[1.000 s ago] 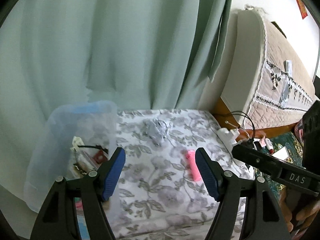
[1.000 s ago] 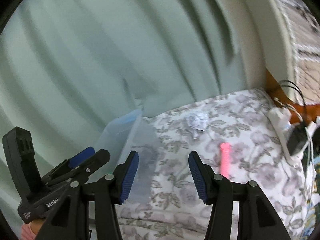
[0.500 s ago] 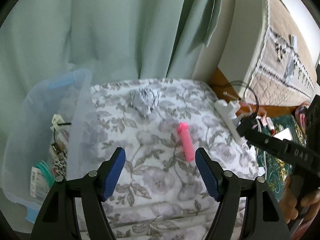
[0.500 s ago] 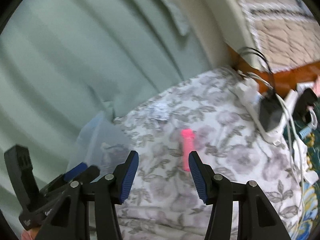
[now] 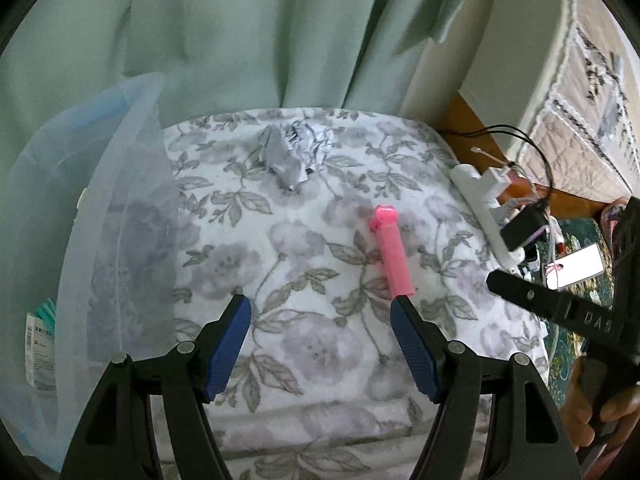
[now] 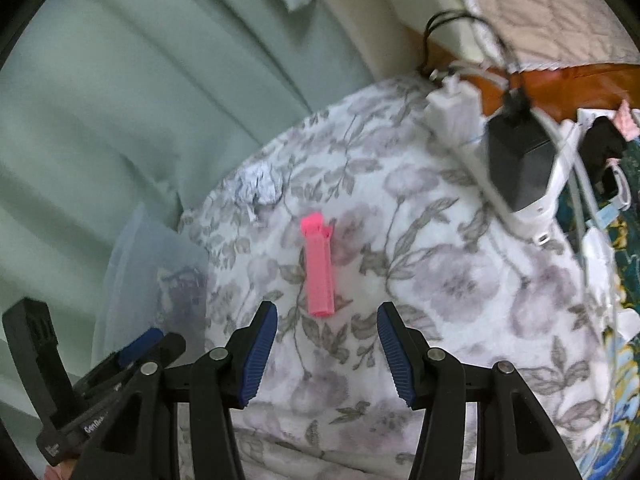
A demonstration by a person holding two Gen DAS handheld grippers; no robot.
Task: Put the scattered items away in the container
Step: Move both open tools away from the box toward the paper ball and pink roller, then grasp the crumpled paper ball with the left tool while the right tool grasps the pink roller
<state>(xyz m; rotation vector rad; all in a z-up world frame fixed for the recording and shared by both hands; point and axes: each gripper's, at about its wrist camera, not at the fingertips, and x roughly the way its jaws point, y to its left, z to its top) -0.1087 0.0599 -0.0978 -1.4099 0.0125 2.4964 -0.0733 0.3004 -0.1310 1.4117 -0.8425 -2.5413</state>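
— Tongs first: how are they standing?

— Both pairs are gaping wide with nothing between the pads. The right gripper [image 6: 326,350] is hovering over the floral blanket [image 6: 460,280], its blue pads [image 6: 262,350] pointing at the pink clip [image 6: 318,268], which is lying just beyond the tips and not touching them. The left gripper [image 5: 320,340] is hanging over the same blanket, a little to the left of that clip [image 5: 392,252]; its right pad is sitting near the clip's near end, though I cannot tell whether they are touching.

— And the container?

— The clear plastic bin [image 5: 120,208] is standing at the left edge of the blanket, against the green curtain [image 5: 240,32]. Something packaged is showing through its wall near the bottom, too blurred to name.

— Anything else lying loose?

— A crumpled paper ball [image 5: 294,152] is resting at the far side of the blanket, near the curtain, well apart from the clip and to the right of the bin. A white power strip [image 6: 472,136] with a black adapter [image 6: 520,164] plugged in is running along the right edge.
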